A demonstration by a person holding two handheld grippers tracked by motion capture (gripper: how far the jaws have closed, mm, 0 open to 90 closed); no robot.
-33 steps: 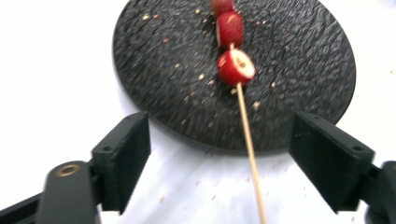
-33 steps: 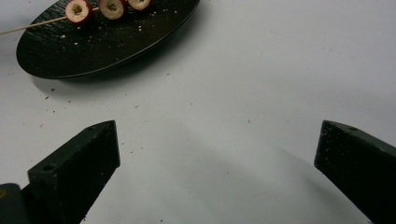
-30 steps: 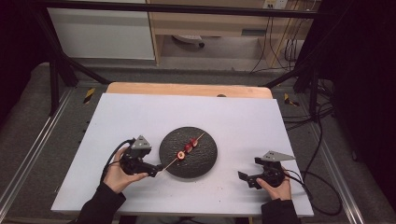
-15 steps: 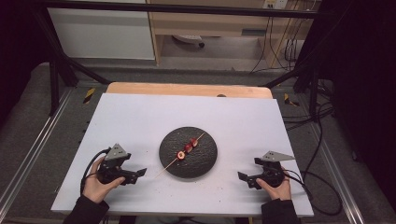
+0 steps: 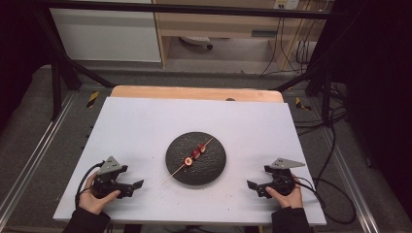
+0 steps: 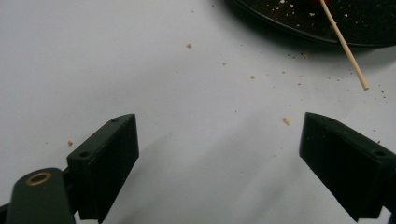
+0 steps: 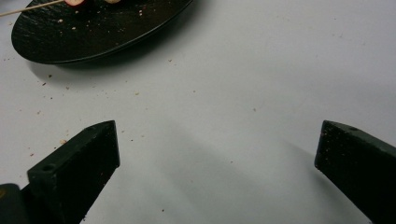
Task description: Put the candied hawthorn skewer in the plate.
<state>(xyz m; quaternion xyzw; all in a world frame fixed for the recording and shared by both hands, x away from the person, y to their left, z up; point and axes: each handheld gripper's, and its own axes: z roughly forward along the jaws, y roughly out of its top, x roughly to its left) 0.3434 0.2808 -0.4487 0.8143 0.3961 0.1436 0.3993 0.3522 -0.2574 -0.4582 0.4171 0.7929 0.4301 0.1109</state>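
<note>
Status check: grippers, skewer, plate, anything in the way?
Left gripper open, empty, near-left of plate. Right gripper open, empty, near-right. Skewer with red pieces lies across plate, bare end past the rim. Only crumbs on the mat between.

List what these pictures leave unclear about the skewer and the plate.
- Skewer, high view: what the red pieces are; too small.
- Skewer, left gripper view: pieces cut off by the top edge.
- Plate, right gripper view: far side cut off by the top edge.
</note>
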